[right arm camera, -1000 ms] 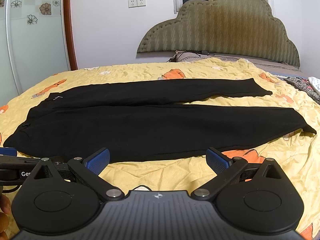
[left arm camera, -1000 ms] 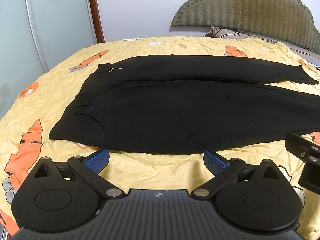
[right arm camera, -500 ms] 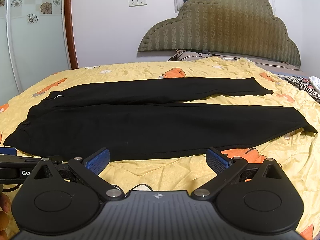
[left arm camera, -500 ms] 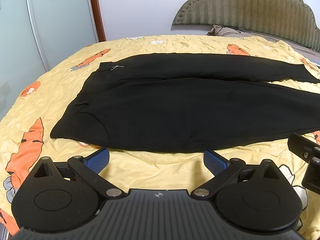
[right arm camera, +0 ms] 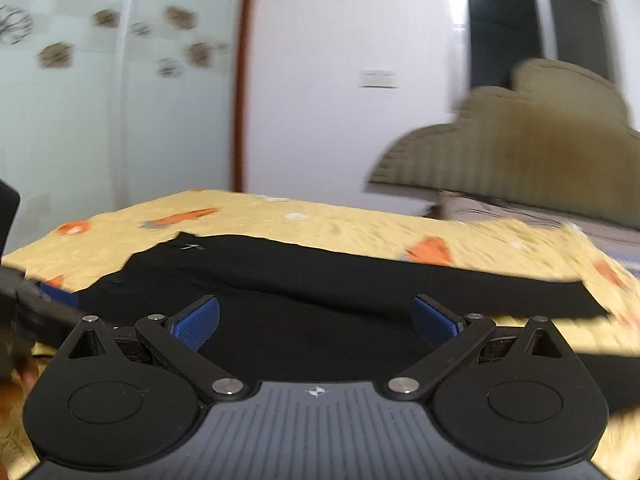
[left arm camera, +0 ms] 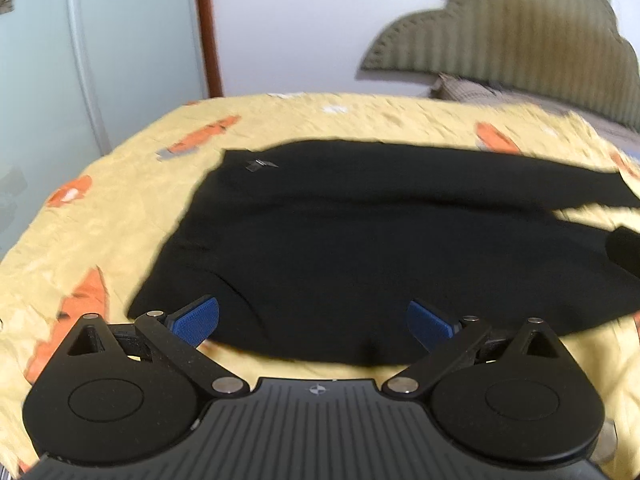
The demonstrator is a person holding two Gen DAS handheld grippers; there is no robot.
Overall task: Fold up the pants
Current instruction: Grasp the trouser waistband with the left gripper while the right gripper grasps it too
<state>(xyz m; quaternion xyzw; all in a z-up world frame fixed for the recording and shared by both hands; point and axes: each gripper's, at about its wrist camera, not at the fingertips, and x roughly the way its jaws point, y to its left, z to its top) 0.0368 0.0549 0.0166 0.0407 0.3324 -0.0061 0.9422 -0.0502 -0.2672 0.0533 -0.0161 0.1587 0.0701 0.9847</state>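
Black pants (left arm camera: 360,248) lie spread flat on the yellow bedsheet (left arm camera: 100,208), waistband to the left, both legs running right. A small tag (left arm camera: 260,165) shows near the waist. My left gripper (left arm camera: 314,322) is open, its blue pads (left arm camera: 196,320) hovering over the near edge of the pants close to the waist. My right gripper (right arm camera: 316,322) is open too, above the near leg of the pants (right arm camera: 320,300). The left gripper (right arm camera: 40,308) shows as a dark blurred shape at the left edge of the right wrist view. Nothing is held.
The sheet (right arm camera: 360,224) carries orange carrot prints (left arm camera: 88,288). An olive padded headboard (left arm camera: 520,40) and a pillow (left arm camera: 480,88) stand at the far right. A frosted glass door (left arm camera: 100,60) with a brown frame (left arm camera: 208,28) stands left.
Both grippers have moved forward over the near edge of the pants; before, they hung back over bare sheet. The right view has swung left and tilted up. Both stay open.
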